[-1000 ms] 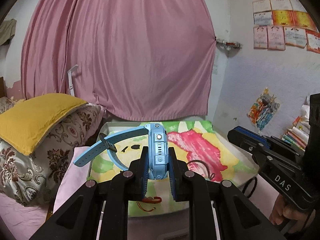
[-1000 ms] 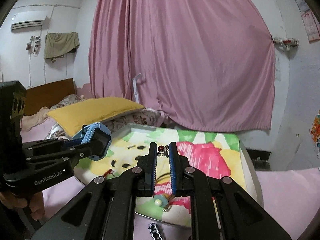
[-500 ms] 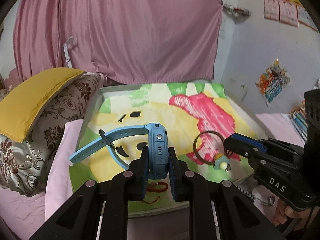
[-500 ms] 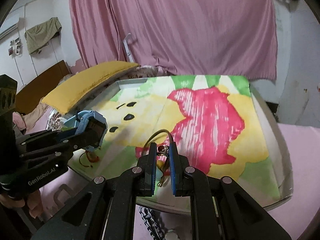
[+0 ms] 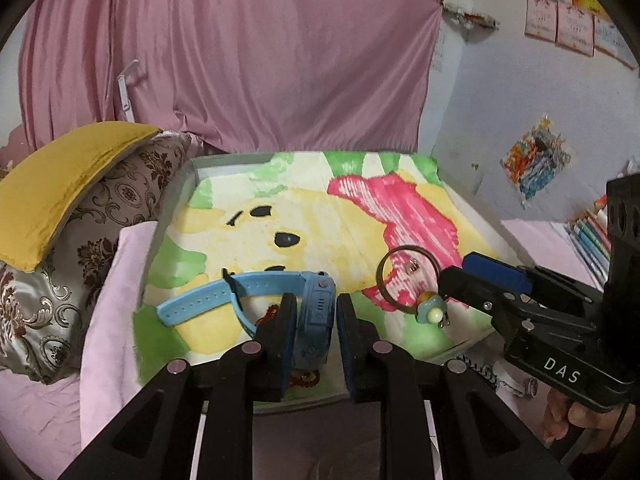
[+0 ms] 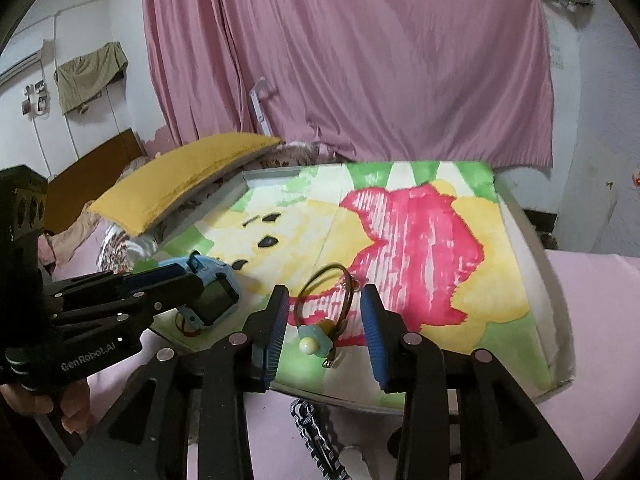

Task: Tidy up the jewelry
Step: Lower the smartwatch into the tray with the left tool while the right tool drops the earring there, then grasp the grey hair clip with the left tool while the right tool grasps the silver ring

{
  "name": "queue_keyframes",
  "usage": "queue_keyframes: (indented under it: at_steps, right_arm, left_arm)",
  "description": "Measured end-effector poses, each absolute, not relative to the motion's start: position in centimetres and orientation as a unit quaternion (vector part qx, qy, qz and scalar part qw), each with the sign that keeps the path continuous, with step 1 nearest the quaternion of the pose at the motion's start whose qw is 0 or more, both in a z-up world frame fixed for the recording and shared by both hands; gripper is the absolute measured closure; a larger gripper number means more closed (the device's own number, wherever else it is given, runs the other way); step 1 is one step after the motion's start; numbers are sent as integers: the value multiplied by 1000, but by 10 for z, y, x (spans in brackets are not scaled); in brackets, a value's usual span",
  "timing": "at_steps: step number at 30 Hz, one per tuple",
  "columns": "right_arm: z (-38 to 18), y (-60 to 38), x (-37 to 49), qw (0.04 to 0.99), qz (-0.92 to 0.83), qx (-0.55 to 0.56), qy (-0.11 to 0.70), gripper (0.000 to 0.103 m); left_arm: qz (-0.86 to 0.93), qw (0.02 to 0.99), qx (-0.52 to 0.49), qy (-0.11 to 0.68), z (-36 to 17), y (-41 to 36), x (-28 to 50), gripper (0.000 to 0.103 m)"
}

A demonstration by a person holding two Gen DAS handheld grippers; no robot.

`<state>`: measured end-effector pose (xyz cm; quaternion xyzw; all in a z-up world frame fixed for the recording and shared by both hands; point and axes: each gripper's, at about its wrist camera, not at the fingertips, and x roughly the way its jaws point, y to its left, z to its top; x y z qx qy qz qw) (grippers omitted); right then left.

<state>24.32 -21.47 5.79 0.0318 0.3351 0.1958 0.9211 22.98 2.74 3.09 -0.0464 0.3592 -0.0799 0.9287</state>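
Observation:
A blue watch [image 5: 316, 320] rests on the painted tray [image 5: 188, 184], its strap lying flat to the left. My left gripper [image 5: 316, 299] straddles the watch body; its jaws are opening, with slim gaps at the pads. A thin brown bangle with a pale blue charm [image 6: 310, 340] lies near the tray's front edge [image 6: 532, 240]. My right gripper [image 6: 324, 294] stands over it, jaws opening wide, the pads clear of the bangle on both sides. In the left wrist view the bangle [image 5: 430, 312] sits just ahead of the right gripper [image 5: 468, 278]. The right wrist view shows the watch [image 6: 212, 300] at the left gripper's tip [image 6: 192, 280].
A red cord bracelet [image 5: 304, 378] lies on the tray under the left fingers. A dark metal chain [image 6: 308, 424] lies on the pink bedding in front of the tray. A yellow pillow [image 5: 60, 184] on a patterned one flanks the tray's left. A pink curtain hangs behind.
Both grippers sank toward the tray and tipped downward. The right jaws parted and the bangle now lies on the tray. The left jaws widened around the watch, whose strap now rests flat.

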Motion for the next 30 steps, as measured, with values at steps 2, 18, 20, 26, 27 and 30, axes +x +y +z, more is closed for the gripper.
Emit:
queue_keyframes:
  at_steps: [2,18,20,26,27,30]
  right_arm:
    - [65,-219,232,930,192,35,311,67]
    - [96,-261,141,968,157,43,189,4]
    - [95,-264,136,968,160,35,190,4]
    - [86,-269,129,957,177,4,231,4]
    - [83,-272,130,954,178,4,242,4]
    - [75,-278,131,947,180,8,267,4]
  left_arm:
    - [-78,934,-53,345,35,30,223,71]
    - [-36,972,-98,213,57,49,130,1]
    - [-37,972,-90,212,56,48,122,1]
    - [-52,967,-69,238,45,42,104,1]
    - [-55,965,-67,247,43,41,103,1]
    - [-61,960,-65,267,36,38,102,1]
